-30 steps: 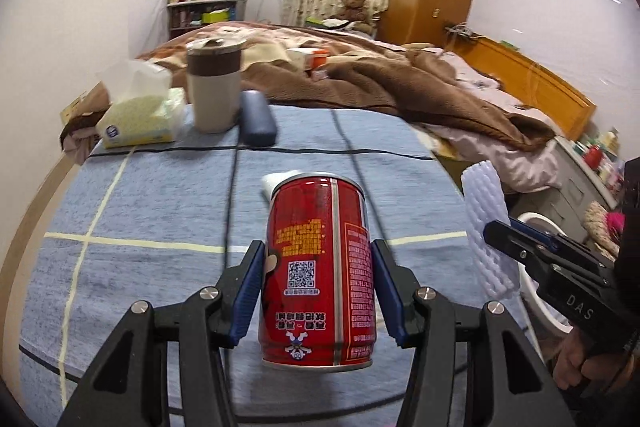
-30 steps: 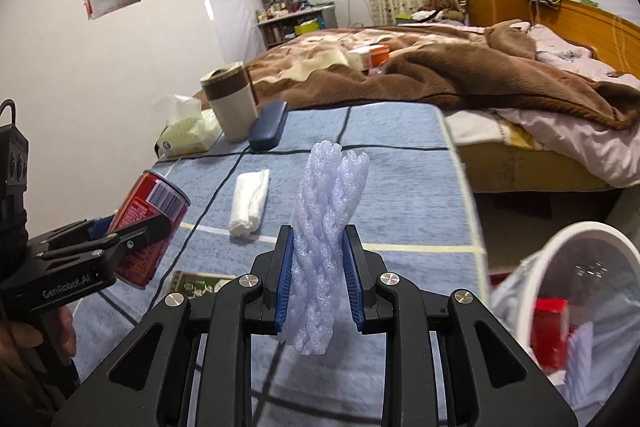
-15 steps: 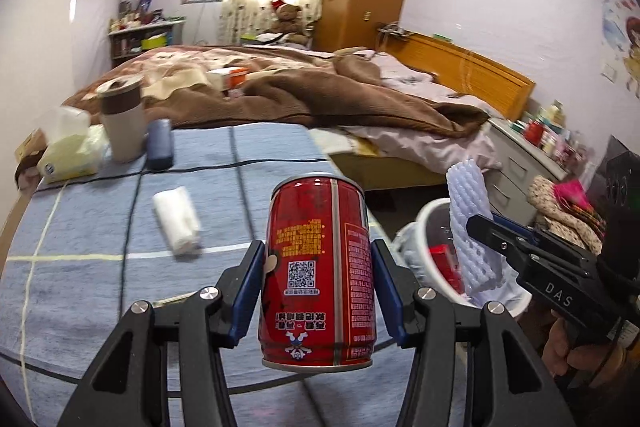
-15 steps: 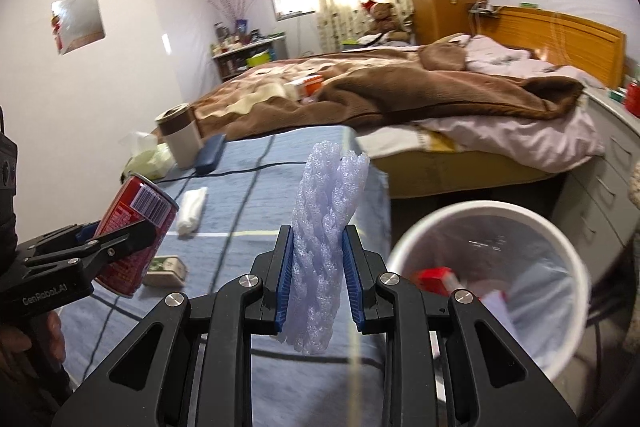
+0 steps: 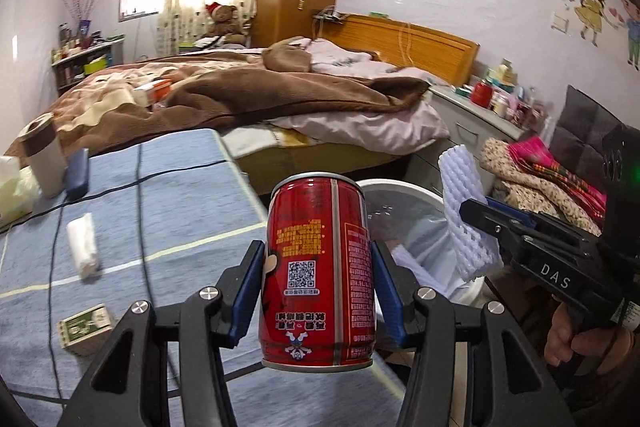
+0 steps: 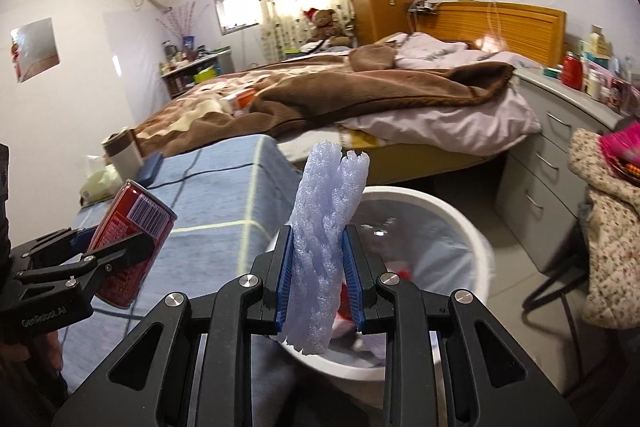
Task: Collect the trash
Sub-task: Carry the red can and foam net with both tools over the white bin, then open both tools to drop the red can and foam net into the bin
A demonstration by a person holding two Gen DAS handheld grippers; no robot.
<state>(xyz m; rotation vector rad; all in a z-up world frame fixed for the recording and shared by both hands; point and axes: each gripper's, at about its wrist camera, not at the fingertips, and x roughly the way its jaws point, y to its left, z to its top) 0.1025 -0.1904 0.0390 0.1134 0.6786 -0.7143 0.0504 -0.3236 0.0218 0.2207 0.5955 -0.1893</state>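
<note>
Right wrist view shows the right gripper clamped on a foam net sleeve above the white bin, evidently for dropping, while the left gripper grips 1 red can beyond the tabletop's edge.

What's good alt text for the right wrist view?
The right gripper clamps a piece of white foam netting above a white trash bin beside a blue-covered table. At left, the left gripper holds a red can; an unmade bed lies behind.
</note>
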